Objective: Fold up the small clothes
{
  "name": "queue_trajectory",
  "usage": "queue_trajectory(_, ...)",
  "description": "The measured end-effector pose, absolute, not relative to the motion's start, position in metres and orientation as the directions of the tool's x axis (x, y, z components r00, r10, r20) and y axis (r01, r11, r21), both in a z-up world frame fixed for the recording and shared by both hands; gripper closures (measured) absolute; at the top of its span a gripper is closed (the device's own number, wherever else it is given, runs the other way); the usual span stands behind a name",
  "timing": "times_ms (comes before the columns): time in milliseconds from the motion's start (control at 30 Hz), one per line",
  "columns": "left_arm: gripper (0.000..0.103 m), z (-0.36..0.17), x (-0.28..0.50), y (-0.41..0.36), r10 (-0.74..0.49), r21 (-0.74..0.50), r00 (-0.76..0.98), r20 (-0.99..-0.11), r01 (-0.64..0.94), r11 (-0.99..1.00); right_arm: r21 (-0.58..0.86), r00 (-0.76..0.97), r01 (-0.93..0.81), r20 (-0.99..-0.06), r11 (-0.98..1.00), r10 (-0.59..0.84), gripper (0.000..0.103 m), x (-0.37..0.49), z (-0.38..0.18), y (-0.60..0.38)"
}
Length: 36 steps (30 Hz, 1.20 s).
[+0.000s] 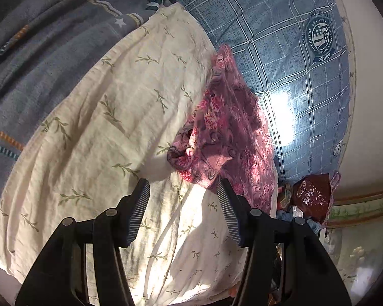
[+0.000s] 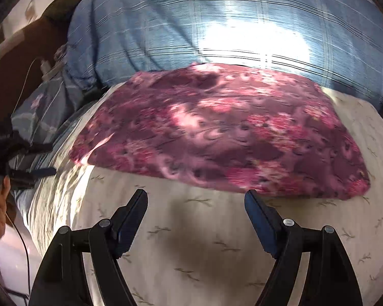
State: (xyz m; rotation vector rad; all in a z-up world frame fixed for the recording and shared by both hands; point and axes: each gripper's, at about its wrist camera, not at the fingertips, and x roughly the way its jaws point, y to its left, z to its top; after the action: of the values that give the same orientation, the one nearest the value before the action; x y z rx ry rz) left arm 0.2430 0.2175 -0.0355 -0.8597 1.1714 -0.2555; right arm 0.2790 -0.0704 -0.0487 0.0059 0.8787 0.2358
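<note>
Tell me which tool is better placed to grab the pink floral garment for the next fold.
Left, probably. The left tool stands open with one fingertip at the bunched edge of the pink floral garment. The right tool is also open, but cream sheet shows between it and the garment's edge.

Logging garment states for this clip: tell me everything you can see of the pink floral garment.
The pink floral garment is thin, soft-looking fabric printed in maroon, pink and red swirls and flowers. In the right wrist view it lies folded in a flattish, roughly four-sided shape; in the left wrist view its near end looks rumpled, with an opening. It rests on the cream leaf-print sheet, its far edge against the blue plaid pillow. Sunlight dapples it. Neither gripper holds it.
</note>
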Motion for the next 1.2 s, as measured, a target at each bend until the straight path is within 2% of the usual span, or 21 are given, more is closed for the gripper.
queue_trajectory(100,0.049,-0.034,0.251,0.220,-0.582,-0.692,0.394,-0.711,-0.243,0.680,0.043,0.593,-0.321,-0.770,0.946,0.236,0.023,0.284,-0.054,-0.020)
queue_trajectory(400,0.049,-0.029,0.285,0.224,-0.543,-0.634,0.364,-0.757,-0.205,0.746,-0.138,0.607,-0.466,-0.768,0.874,0.203,0.023,0.300,-0.072,0.065)
queue_trajectory(567,0.045,-0.024,0.307,0.234,-0.515,-0.604,0.364,-0.776,-0.192,0.774,-0.320,0.702,-0.438,-0.706,0.840,0.097,0.019,0.321,-0.079,0.101)
queue_trajectory(733,0.045,-0.023,0.345,0.237,-0.516,-0.596,0.348,-0.782,-0.177,0.784,-0.469,0.776,-0.397,-0.631,0.789,0.015,0.022,0.346,-0.079,0.123)
queue_trajectory(800,0.045,-0.022,0.364,0.230,-0.531,-0.600,0.332,-0.779,-0.149,0.786,-0.494,0.794,-0.396,-0.608,0.774,0.018,0.036,0.351,-0.078,0.121)
queue_trajectory(833,0.039,-0.022,0.374,0.224,-0.543,-0.605,0.322,-0.775,-0.131,0.786,-0.475,0.785,-0.417,-0.618,0.775,0.044,0.061,0.352,-0.077,0.117)
queue_trajectory(867,0.033,-0.023,0.385,0.217,-0.553,-0.608,0.312,-0.773,-0.114,0.786,-0.435,0.767,-0.453,-0.635,0.778,0.092,0.080,0.354,-0.076,0.113)
queue_trajectory(900,0.032,-0.023,0.395,0.209,-0.561,-0.611,0.306,-0.769,-0.096,0.786,-0.434,0.773,-0.457,-0.625,0.776,0.106,0.086,0.353,-0.074,0.110)
queue_trajectory(1000,0.032,-0.029,0.425,0.182,-0.585,-0.614,0.262,-0.767,-0.036,0.789,-0.462,0.812,-0.450,-0.568,0.764,0.134,0.089,0.339,-0.071,0.107)
queue_trajectory(1133,0.035,-0.040,0.452,0.149,-0.568,-0.578,0.204,-0.797,0.011,0.816,-0.435,0.814,-0.460,-0.555,0.774,0.172,0.092,0.335,-0.067,0.100)
queue_trajectory(1167,0.056,-0.041,0.455,0.140,-0.567,-0.572,0.193,-0.800,0.039,0.820,-0.422,0.811,-0.462,-0.557,0.780,0.179,0.092,0.335,-0.067,0.098)
queue_trajectory(1200,0.073,-0.040,0.457,0.132,-0.558,-0.555,0.180,-0.810,0.072,0.829,-0.409,0.808,-0.464,-0.559,0.786,0.186,0.092,0.335,-0.066,0.096)
